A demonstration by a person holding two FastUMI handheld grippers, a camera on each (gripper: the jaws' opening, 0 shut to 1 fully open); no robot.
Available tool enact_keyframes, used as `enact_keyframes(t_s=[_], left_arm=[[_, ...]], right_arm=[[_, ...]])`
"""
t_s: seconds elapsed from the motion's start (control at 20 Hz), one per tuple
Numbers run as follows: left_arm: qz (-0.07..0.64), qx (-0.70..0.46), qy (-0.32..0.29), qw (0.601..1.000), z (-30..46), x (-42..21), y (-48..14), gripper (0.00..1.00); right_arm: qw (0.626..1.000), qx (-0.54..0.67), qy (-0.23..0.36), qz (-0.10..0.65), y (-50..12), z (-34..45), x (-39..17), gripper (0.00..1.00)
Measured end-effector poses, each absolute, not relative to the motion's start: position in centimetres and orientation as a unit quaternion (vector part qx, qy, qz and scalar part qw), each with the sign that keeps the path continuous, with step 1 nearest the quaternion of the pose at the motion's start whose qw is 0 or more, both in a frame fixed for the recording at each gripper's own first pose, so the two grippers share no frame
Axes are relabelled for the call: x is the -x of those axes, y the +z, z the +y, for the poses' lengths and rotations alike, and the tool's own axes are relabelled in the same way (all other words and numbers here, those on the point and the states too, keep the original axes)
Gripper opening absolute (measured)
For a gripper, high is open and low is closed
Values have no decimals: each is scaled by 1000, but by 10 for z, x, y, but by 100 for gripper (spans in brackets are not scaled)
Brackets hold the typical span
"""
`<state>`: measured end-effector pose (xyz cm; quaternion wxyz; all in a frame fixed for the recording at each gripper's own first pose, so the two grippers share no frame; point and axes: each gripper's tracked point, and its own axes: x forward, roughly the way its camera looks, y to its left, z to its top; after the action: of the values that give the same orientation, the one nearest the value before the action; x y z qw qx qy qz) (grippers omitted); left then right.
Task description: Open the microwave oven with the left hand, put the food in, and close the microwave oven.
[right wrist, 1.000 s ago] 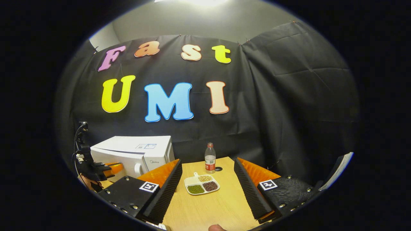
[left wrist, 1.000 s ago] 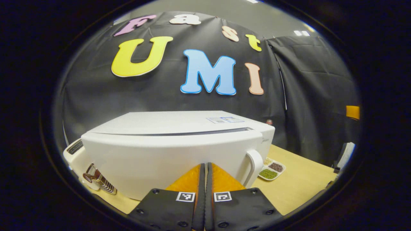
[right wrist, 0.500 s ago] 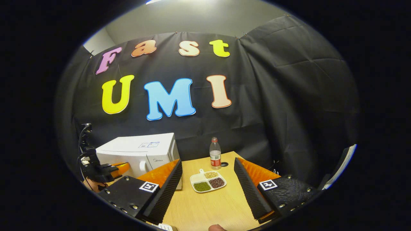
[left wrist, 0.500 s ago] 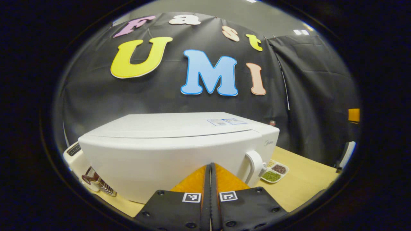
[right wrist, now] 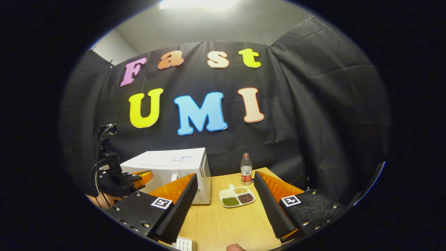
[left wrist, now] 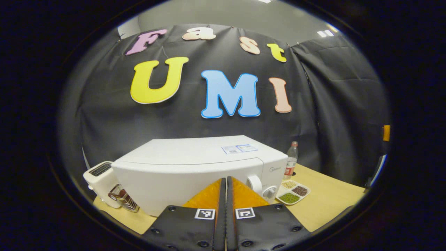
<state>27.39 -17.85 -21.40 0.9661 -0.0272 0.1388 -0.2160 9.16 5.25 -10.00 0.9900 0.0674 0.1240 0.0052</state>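
Note:
The white microwave (left wrist: 195, 167) stands on the wooden table (left wrist: 331, 202) with its door flush against the body. My left gripper (left wrist: 224, 179) is shut with nothing in it, a little in front of the door and apart from it. A white divided food tray (left wrist: 292, 192) with beans and grains lies on the table right of the microwave. In the right gripper view my right gripper (right wrist: 225, 176) is open and holds nothing, with the food tray (right wrist: 237, 197) farther off between its fingers. The microwave (right wrist: 170, 165) and the left gripper (right wrist: 134, 178) show at its left.
A plastic bottle (left wrist: 291, 157) stands behind the tray by the black wall. A white toaster (left wrist: 102, 179) sits left of the microwave. A small white object (right wrist: 183, 244) lies at the table's near edge. Bare table (right wrist: 226, 226) stretches in front of the tray.
The microwave door went from slightly ajar to flush against the body. My left gripper, still shut, has drawn back from it. The right gripper's view shifted slightly; it stays open.

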Motion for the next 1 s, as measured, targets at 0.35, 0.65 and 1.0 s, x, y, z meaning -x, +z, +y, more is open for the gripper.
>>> enact_keyframes(t_s=[0.35,0.65,1.0], left_arm=[[91,4,-150,985,-126,-178,-140,8],[80,-11,-100,992,-78,-91,-107,8],[74,-18,-60,995,-24,-24,-82,8]], right_arm=[[990,-74,60,99,-79,46,-50,98],[989,-83,87,83,-66,38,-14,98],[987,-82,117,74,-60,52,9,98]])
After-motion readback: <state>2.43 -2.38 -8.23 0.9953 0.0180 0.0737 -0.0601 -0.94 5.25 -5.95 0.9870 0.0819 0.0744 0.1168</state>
